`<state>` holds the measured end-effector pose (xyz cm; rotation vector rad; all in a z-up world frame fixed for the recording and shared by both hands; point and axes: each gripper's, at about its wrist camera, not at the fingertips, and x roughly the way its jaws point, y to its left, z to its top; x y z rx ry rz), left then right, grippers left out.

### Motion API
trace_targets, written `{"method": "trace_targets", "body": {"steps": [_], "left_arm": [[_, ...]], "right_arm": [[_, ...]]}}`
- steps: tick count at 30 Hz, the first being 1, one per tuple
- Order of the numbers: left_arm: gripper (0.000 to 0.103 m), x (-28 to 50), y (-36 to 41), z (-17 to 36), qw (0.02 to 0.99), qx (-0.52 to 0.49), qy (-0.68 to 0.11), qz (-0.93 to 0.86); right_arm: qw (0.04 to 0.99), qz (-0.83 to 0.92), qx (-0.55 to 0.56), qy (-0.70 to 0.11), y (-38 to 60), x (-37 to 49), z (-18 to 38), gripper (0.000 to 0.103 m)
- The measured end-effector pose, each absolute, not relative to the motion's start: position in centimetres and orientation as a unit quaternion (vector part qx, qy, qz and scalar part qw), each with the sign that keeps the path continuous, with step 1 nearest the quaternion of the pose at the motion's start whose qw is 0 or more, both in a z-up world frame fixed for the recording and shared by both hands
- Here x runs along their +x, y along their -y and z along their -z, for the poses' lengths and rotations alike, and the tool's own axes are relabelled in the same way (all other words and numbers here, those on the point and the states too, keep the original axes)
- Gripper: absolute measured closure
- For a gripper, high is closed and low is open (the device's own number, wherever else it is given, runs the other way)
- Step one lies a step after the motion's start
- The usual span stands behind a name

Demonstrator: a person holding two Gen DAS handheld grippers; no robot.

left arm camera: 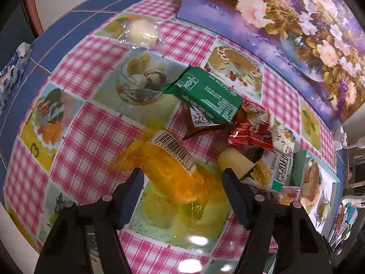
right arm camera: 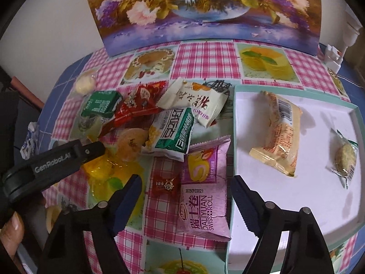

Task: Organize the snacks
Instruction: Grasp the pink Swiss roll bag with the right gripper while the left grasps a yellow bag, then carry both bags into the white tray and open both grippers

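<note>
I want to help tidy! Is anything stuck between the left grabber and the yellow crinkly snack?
No. The left gripper is open right over the yellow wrapped snack, its fingers either side, with nothing visible between them.

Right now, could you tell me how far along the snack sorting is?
Early. Done: two packets lie in the white tray, a beige wrapped cake and a small clear-wrapped cookie. In hand: the open left gripper straddles the orange packet; the right gripper is open, empty. Left: the pile, including the pink Swiss roll.
</note>
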<state>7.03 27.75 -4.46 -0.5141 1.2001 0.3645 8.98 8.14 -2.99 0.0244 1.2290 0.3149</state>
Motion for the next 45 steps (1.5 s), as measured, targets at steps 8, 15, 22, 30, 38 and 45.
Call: {"method": "trace_targets", "body": {"steps": [8, 15, 22, 30, 38, 45], "left_arm": [[0.031, 7.4, -28.7, 6.4, 0.763, -0.260, -0.565, -0.176], [0.034, 6.9, -29.3, 6.8, 0.759, -0.258, -0.566, -0.189], [0.043, 6.9, -29.4, 7.3, 0.757, -0.253, -0.570, -0.195], [0.055, 7.4, -28.9, 7.2, 0.761, -0.242, -0.570, -0.196], [0.058, 7.3, -28.9, 5.6, 0.775, -0.236, -0.555, -0.189], [0.058, 7.0, -28.0, 2.2, 0.803, -0.217, -0.523, -0.185]], "right_arm": [[0.797, -0.147, -0.007, -0.586, -9.0, 8.9, 3.9, 0.039], [0.789, -0.147, -0.025, -0.596, -9.6, 8.8, 4.9, 0.047], [0.789, -0.141, -0.037, -0.597, -9.6, 8.9, 5.8, 0.051], [0.791, -0.133, -0.043, -0.596, -10.0, 9.1, 6.4, 0.057], [0.800, -0.143, -0.018, -0.582, -9.3, 8.7, 4.6, 0.061], [0.823, -0.148, 0.014, -0.548, -8.3, 7.9, 1.0, 0.061]]}}
